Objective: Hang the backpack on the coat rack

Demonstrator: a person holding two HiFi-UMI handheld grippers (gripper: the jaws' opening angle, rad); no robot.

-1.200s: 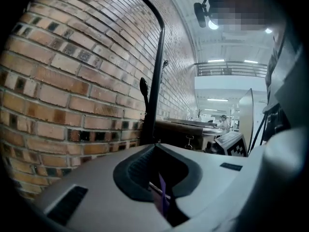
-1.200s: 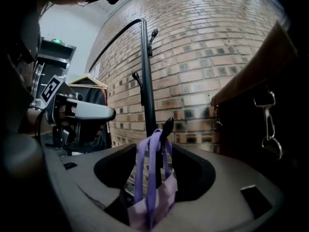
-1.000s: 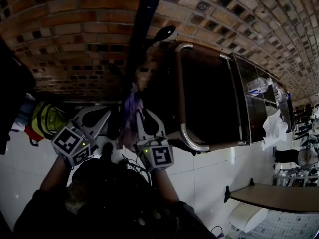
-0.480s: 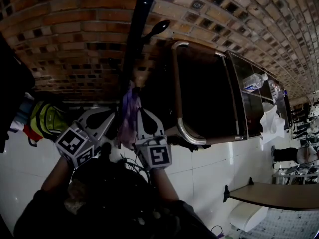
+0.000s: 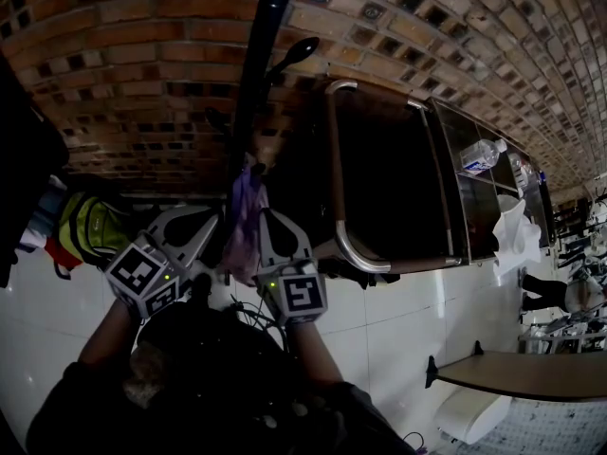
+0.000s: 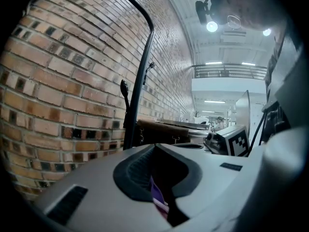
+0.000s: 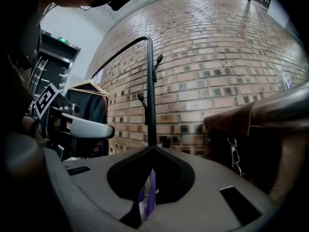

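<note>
Purple fabric of the backpack (image 5: 245, 224) at centre-left of the head view, bunched low against the black pole of the coat rack (image 5: 258, 74); impossible to tell whether touching the pole. Pinched from both sides: left gripper (image 5: 211, 231) with jaws together on a purple strip (image 6: 158, 203), right gripper (image 5: 270, 231) with jaws just closed on another purple fold (image 7: 147, 196), both seen at the bottom centre of their own views. Not yet on any hook (image 5: 302, 53), the nearest one jutting from the pole in the upper middle of the head view. No brand or label visible on the fabric. Only bold black-and-white square markers on the gripper cubes, plus a green sign (image 7: 63, 40) at the upper left of the right gripper view, lettering too small to read. Behind the rack, a brick wall (image 5: 133, 55) across the top of the frame. To the right of the pole, a curved metal rail (image 5: 339, 159) around something dark, with a brown leather bag (image 7: 231, 121) and its clasp hanging close by at the right of the right gripper view. Further right, a water bottle (image 5: 484, 154), label unreadable. At the left edge, yellow-green cloth (image 5: 90, 226) and a dark coat (image 7: 89, 115) under a wooden hanger (image 7: 89, 86). White tiled floor (image 5: 408, 320) below.
</note>
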